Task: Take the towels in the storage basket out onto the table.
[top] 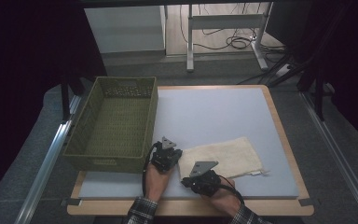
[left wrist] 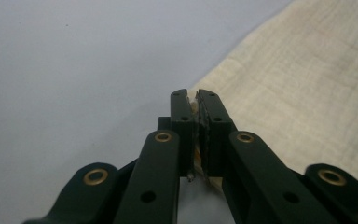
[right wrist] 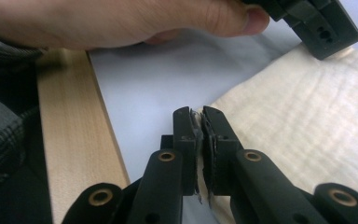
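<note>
A cream cloth lies flat on the grey mat, near the table's front. My left gripper sits at the cloth's left edge; in the left gripper view its jaws are pressed together with a strip of the cream cloth pinched between them. My right gripper is at the cloth's near left corner; in the right gripper view its jaws are closed on the edge of the cloth. The other hand and its gripper rest on the cloth's far corner in that view.
An olive woven basket stands on the left of the table, close beside my left gripper. The grey mat stretches behind and right of the cloth. The table's wooden rim runs just below my right gripper.
</note>
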Available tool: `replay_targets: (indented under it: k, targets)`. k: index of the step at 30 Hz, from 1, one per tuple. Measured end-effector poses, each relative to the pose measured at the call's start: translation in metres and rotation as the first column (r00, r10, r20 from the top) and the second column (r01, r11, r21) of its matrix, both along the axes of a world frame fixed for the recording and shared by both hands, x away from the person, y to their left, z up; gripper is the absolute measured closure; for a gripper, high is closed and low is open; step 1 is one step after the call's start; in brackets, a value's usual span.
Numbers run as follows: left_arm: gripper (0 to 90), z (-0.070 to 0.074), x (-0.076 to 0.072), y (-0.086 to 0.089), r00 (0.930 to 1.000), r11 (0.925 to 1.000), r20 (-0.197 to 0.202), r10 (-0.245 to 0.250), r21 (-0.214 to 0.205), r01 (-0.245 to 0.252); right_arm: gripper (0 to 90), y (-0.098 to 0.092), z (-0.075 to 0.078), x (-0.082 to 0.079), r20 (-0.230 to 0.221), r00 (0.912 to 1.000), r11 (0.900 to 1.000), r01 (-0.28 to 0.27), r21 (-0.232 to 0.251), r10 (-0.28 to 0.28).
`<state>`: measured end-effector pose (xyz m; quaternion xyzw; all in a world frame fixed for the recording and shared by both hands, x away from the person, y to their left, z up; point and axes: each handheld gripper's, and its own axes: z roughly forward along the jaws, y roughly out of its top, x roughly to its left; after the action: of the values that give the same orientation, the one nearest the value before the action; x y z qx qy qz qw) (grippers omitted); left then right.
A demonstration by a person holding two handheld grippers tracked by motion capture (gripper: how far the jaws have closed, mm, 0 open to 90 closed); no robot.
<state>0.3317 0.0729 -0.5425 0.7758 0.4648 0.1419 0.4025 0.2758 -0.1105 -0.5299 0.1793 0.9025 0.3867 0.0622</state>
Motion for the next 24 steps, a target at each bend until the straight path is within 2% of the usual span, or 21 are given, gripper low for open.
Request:
replay_targets:
  k: [4, 5, 11, 18, 24]
  targets:
    - [86.4, 0.004, 0.001, 0.000, 1.0000, 0.9998, 0.003, 0.003, -0.019, -0.003, 84.8, -0.004, 0.007, 0.000, 0.007, 1.0000, 0.9998, 0.004, 0.019, -0.004]
    - [86.4, 0.009, 0.002, -0.001, 0.9998, 0.9997, 0.020, -0.002, -0.022, 0.002, 84.7, -0.007, 0.013, 0.001, 0.006, 0.9999, 0.9995, 0.010, 0.030, -0.010]
    - [85.9, 0.025, 0.008, -0.007, 0.9987, 0.9988, 0.047, -0.022, -0.043, 0.024, 84.6, -0.026, 0.027, 0.007, 0.001, 0.9986, 0.9950, 0.053, 0.085, -0.053]
    - [85.7, 0.038, 0.016, -0.026, 0.9960, 0.9973, 0.073, -0.052, -0.049, 0.055, 84.6, -0.052, 0.038, 0.011, 0.005, 0.9940, 0.9871, 0.108, 0.119, -0.109]
    - [85.7, 0.043, 0.025, -0.045, 0.9932, 0.9948, 0.084, -0.081, -0.055, 0.086, 84.6, -0.075, 0.043, 0.014, 0.009, 0.9870, 0.9780, 0.158, 0.136, -0.160]
